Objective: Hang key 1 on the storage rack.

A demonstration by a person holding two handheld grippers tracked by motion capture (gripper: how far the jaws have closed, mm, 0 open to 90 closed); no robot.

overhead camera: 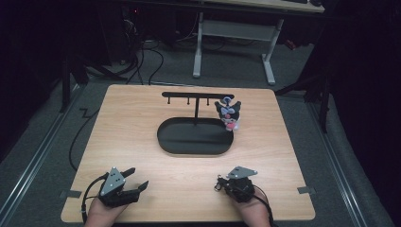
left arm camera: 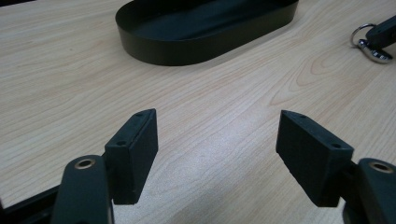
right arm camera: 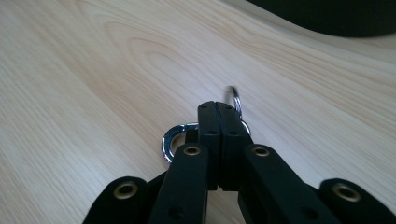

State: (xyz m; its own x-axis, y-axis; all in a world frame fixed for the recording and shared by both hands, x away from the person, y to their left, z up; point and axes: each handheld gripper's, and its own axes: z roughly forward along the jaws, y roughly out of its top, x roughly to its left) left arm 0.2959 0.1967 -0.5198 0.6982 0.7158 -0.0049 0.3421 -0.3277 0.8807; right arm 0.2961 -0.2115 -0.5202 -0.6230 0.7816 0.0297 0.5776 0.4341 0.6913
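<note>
A black oval tray [overhead camera: 163, 138] stands mid-table, and a T-shaped hook rack [overhead camera: 196, 95] rises from it. A small dark plush charm [overhead camera: 228, 115] with a pink face hangs at the rack's right end. My left gripper [overhead camera: 138, 178] rests at the near left, open, with bare wood between its jaws [left arm camera: 217, 154]. My right gripper [overhead camera: 221, 182] lies at the near right, shut on a silver key ring [right arm camera: 170, 140] that pokes out on both sides of the closed jaws [right arm camera: 218, 109]. In the left gripper view the ring [left arm camera: 370, 46] and the right gripper's tip [left arm camera: 384, 31] lie at the far right, and the tray's wall [left arm camera: 187, 46] lies ahead.
The wooden table [overhead camera: 137, 118] has open surface between the grippers and the tray. Beyond its far edge stand a white-legged desk [overhead camera: 234, 33] and floor cables [overhead camera: 142, 56]. A cable [overhead camera: 78, 137] hangs off the table's left side.
</note>
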